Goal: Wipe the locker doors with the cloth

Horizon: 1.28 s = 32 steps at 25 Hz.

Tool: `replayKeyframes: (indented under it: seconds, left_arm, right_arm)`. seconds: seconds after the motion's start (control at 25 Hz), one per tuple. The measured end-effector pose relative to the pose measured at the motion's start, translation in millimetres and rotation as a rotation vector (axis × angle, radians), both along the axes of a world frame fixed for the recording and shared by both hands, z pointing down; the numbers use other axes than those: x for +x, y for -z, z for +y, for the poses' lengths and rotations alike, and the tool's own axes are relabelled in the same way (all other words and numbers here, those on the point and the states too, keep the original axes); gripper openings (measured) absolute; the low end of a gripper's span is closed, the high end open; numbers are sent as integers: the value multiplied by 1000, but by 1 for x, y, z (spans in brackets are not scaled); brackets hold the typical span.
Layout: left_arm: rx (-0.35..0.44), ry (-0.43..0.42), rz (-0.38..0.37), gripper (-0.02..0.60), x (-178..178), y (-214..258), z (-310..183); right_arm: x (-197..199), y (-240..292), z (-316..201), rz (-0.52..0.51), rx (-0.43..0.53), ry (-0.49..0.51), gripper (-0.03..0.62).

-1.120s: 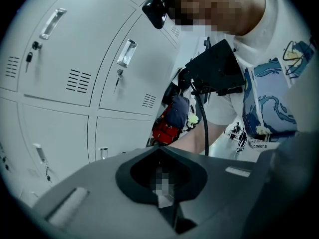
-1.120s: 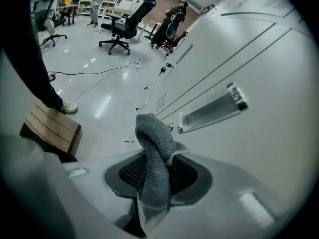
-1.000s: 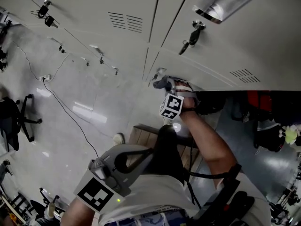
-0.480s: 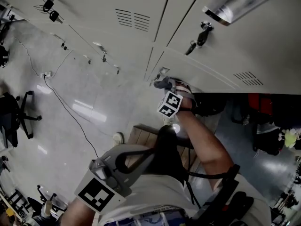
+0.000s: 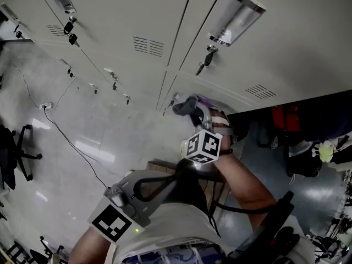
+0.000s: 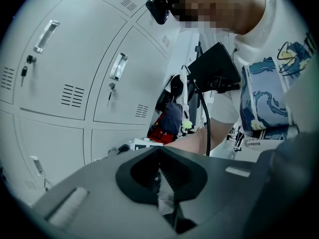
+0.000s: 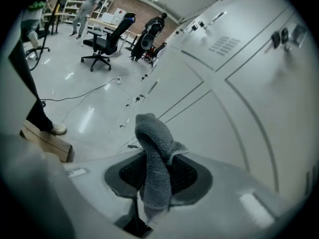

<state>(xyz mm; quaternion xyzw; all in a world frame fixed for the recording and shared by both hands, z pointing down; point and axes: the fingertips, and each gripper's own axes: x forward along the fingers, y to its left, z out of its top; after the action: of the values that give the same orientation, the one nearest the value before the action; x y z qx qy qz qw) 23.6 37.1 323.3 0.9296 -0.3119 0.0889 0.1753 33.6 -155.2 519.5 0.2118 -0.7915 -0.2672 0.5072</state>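
A grey cloth (image 7: 155, 168) is pinched upright in my right gripper (image 7: 158, 176), whose jaws are shut on it. In the head view that right gripper (image 5: 187, 108) is raised close to the pale grey locker doors (image 5: 132, 21), the cloth (image 5: 187, 104) at its tip near a lower door's edge. Whether the cloth touches the door I cannot tell. My left gripper (image 5: 144, 190) hangs low near my body, away from the lockers. In the left gripper view its jaws (image 6: 162, 176) are shut with nothing between them.
Keys hang in locks (image 5: 203, 65) and handles (image 5: 234, 20) stick out of the doors. An open locker (image 5: 300, 125) at the right holds bags. A cable (image 5: 71, 142) runs over the floor, with office chairs (image 5: 14, 153) at the left and a wooden box (image 5: 165, 164) below.
My right gripper with the cloth has lifted slightly and turned, its marker cube now facing the camera. The view has shifted along the lockers. The left gripper has stayed put.
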Motion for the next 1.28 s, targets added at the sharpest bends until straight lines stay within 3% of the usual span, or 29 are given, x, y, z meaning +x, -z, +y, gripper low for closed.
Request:
replayKeyframes:
  seconds: [0.28, 0.4, 0.64, 1.28]
  left_arm:
    - [45, -19, 12, 2, -3, 13, 7]
    - [49, -21, 12, 2, -5, 13, 9]
    - [34, -14, 5, 2, -6, 10, 11]
    - [-41, 15, -9, 2, -7, -13, 1]
  right_arm:
    - [-14, 106, 9, -57, 156, 43, 112]
    - [-22, 117, 4, -54, 184, 56, 114]
    - [-22, 77, -19, 3, 177, 65, 114]
    - [-28, -44, -22, 56, 51, 89, 112]
